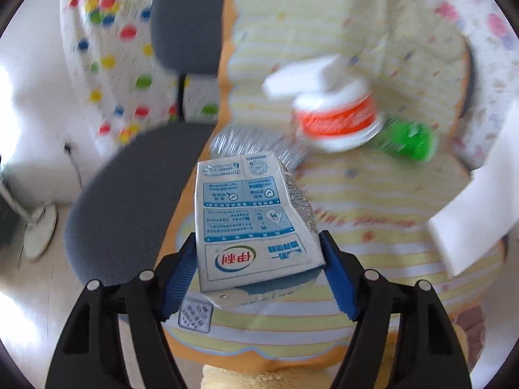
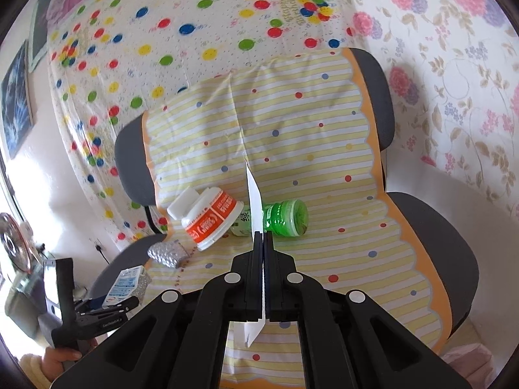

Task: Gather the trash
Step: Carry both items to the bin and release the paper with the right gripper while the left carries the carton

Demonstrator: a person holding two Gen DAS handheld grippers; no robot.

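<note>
The left gripper [image 1: 259,259] is clamping a crushed milk carton [image 1: 256,223] between its blue fingers [image 1: 337,278], holding it in the air above the front edge of a chair seat draped in a yellow striped cloth [image 2: 324,149]. The carton is white and blue, and its face is showing the red, green and blue Yili logo with the characters 伊利 upside down in the left wrist view; the smaller blue panels of print above it are too fine to read. The right gripper [image 2: 262,236] is pinched tight on a thin sheet of white paper [image 2: 254,204], which is standing edge-on between its closed fingers and sticking out past the tips. On the cloth beyond it, a white cup [image 2: 211,220] with an orange label is lying on its side, its white lettering too small to make out, with a white block [image 2: 181,202] touching its upper end. Just beside the cup a green bottle [image 2: 285,218] is lying on its side too, a pale label on it showing the character 绿. A crumpled silver wrapper [image 2: 167,253] is resting near the cloth's left edge. On the spotted sheet [image 2: 162,32] hanging behind the chair, "Happy Birthday" is printed in faint letters.
</note>
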